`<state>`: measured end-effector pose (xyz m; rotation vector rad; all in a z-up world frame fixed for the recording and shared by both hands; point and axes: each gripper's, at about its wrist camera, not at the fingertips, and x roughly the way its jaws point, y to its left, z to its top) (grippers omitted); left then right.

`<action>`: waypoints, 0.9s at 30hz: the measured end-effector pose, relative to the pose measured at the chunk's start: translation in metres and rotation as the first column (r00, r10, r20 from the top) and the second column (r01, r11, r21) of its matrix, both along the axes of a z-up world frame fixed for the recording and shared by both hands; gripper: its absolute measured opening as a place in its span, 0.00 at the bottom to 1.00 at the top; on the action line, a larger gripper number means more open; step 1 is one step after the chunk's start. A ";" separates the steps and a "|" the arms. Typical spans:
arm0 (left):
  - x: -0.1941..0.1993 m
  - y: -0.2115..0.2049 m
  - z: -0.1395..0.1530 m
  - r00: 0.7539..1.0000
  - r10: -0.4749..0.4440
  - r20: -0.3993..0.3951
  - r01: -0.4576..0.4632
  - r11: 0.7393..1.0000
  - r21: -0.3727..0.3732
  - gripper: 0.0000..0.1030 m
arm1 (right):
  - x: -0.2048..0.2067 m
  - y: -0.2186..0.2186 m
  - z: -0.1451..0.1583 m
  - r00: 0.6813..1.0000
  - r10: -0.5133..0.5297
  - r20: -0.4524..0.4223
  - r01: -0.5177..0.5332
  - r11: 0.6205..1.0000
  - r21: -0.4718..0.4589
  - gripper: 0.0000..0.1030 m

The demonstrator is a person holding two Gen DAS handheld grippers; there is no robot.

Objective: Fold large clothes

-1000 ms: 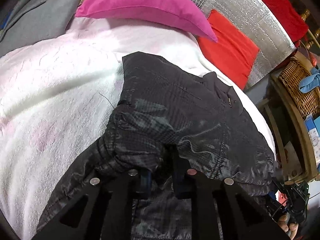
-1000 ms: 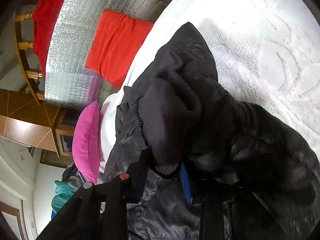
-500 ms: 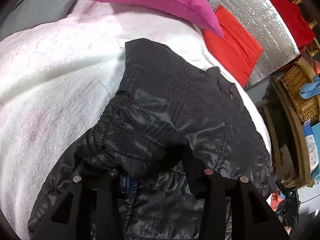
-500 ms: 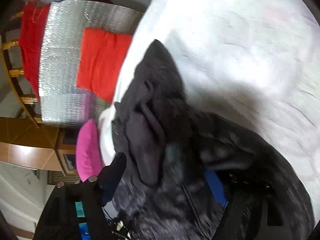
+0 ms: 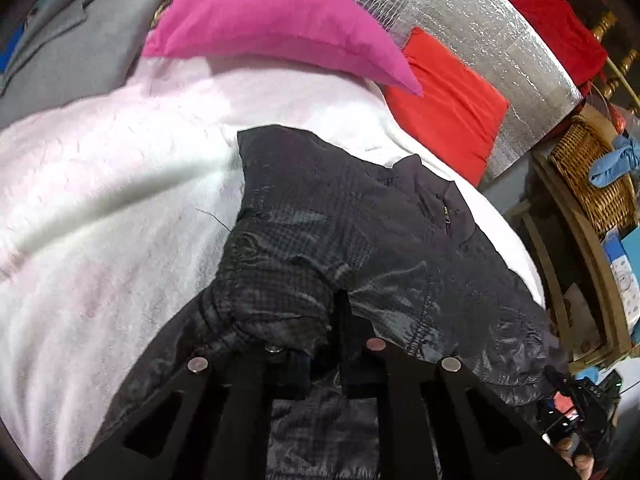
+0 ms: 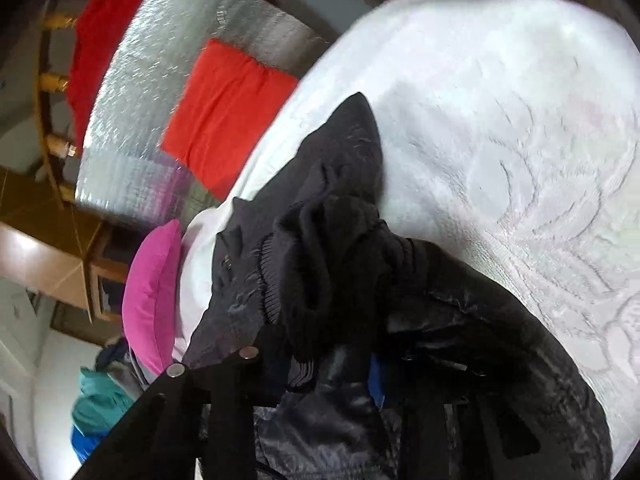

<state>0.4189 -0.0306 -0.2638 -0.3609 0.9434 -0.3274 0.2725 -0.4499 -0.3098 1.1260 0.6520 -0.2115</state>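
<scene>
Tongs, left: left gripper (image 5: 326, 354) closed tight on a bunched fold of the jacket; its jaws have just been closing, fabric between them.
Tongs, right: right gripper (image 6: 332, 364) clamped on a thick wad of the jacket near a ribbed cuff; its jaws have just been closing too, cloth filling the gap.
Surface: white bedspread (image 5: 100, 208) with a raised embossed pattern, faint pink tint in places; it fills most of both views.
Room, back: silver quilted foil sheet (image 5: 500, 40) standing behind the bed, with red cloth (image 5: 544, 12) draped over its top edge.
Room, cushions: magenta pillow (image 5: 272, 20) at the head of the bed; red cushion (image 5: 444, 100) leaning against the foil, just beside the pillow's corner.
Room, left: grey garment (image 5: 68, 44) lying beyond the bedspread, next to the pillow.
Room, right: wooden shelf unit (image 5: 572, 248) beside the bed, holding a wicker basket (image 5: 592, 184) with blue cloth (image 5: 616, 160) in it.
Jacket, place: black jacket (image 5: 360, 232) lies on the bedspread toward the shelf side, near end lifted into both grippers.
Jacket, look: shiny dark shell with a faint check weave, crumpled; collar and zip (image 5: 446, 216) toward the far end; knit cuff (image 6: 272, 280) rolled over on the right-wrist view.
Pose: both grippers angled downward over the near edge of the jacket, side by side.
Smallest: fingertips of a hand (image 5: 576, 454) at the lower right corner of the left-wrist view.
</scene>
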 end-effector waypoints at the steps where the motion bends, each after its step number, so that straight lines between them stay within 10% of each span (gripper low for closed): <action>1: -0.004 -0.002 0.004 1.000 -0.002 0.012 0.001 1.000 0.030 0.10 | -0.002 0.003 0.004 1.000 0.009 0.006 -0.009 1.000 -0.012 0.29; 10: 0.004 -0.018 -0.022 0.998 -0.003 -0.069 0.018 0.975 0.223 0.19 | 0.000 -0.009 -0.029 0.994 0.055 -0.091 -0.048 0.996 0.072 0.35; 12: 0.002 -0.021 -0.016 0.999 -0.005 -0.040 0.015 0.970 0.245 0.19 | -0.004 -0.011 -0.024 0.995 0.052 -0.080 -0.046 0.995 0.084 0.61; 16: -0.004 -0.026 -0.014 1.000 -0.002 -0.011 0.005 0.961 0.275 0.19 | -0.006 -0.006 -0.018 0.998 0.058 -0.039 -0.055 0.995 0.078 0.70; 19: -0.005 -0.029 -0.013 1.000 -0.003 0.002 0.002 0.956 0.294 0.19 | 0.004 0.000 -0.023 0.996 0.079 -0.048 -0.076 0.995 0.058 0.67; 22: -0.001 -0.028 -0.016 1.000 -0.001 0.006 0.000 0.955 0.298 0.19 | 0.015 0.005 -0.030 0.994 0.098 -0.055 -0.097 0.995 0.016 0.34; 27: -0.006 -0.028 -0.016 1.000 0.000 0.016 -0.005 0.953 0.304 0.19 | 0.012 0.011 -0.006 0.996 0.091 0.000 -0.090 0.992 -0.084 0.27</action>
